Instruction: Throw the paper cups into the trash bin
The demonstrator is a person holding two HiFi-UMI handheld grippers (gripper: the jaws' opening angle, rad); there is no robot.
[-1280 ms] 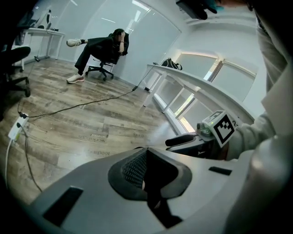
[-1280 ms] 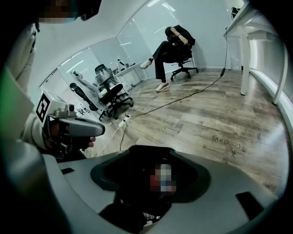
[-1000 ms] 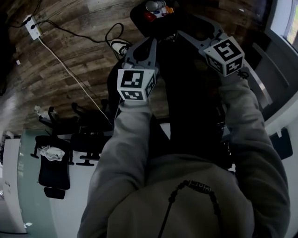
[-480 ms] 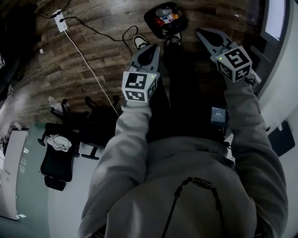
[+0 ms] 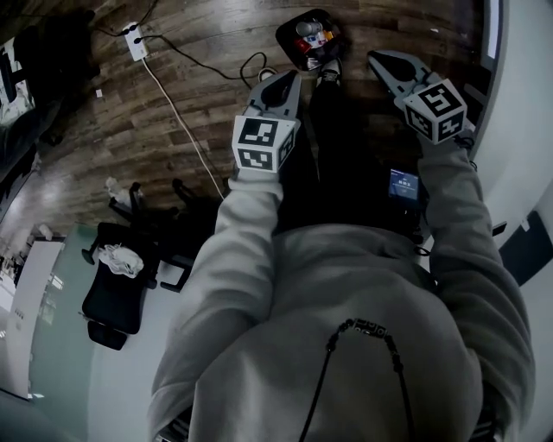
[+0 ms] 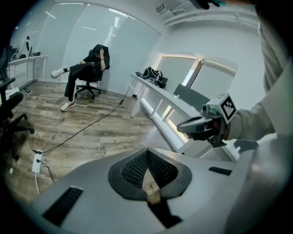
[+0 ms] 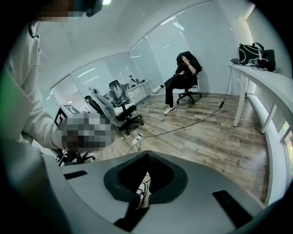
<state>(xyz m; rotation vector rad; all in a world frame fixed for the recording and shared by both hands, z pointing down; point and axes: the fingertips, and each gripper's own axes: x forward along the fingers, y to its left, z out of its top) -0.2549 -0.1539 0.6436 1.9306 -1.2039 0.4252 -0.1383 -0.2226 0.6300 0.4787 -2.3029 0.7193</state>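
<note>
Head view looks steeply down on a wood-plank floor (image 5: pixel 199 104), where the black trash bin (image 5: pixel 288 45) stands just ahead of the person's feet. Two grey-sleeved arms reach toward it. The left tongs (image 5: pixel 285 79) and the right tongs (image 5: pixel 380 60) hang near the bin, apart from it. Each has its jaws pressed fully together with nothing between them, as both gripper views confirm. Inside the bin lie what looks like a pale paper cup (image 5: pixel 304 26) and some red-and-white litter; no other cup shows anywhere. The risk is underfoot. In turning away for another cup, a foot could snag the white cable (image 5: pixel 173 112) trailing from the power strip (image 5: pixel 134 39). It could also knock the light bin over and spill it.
</note>
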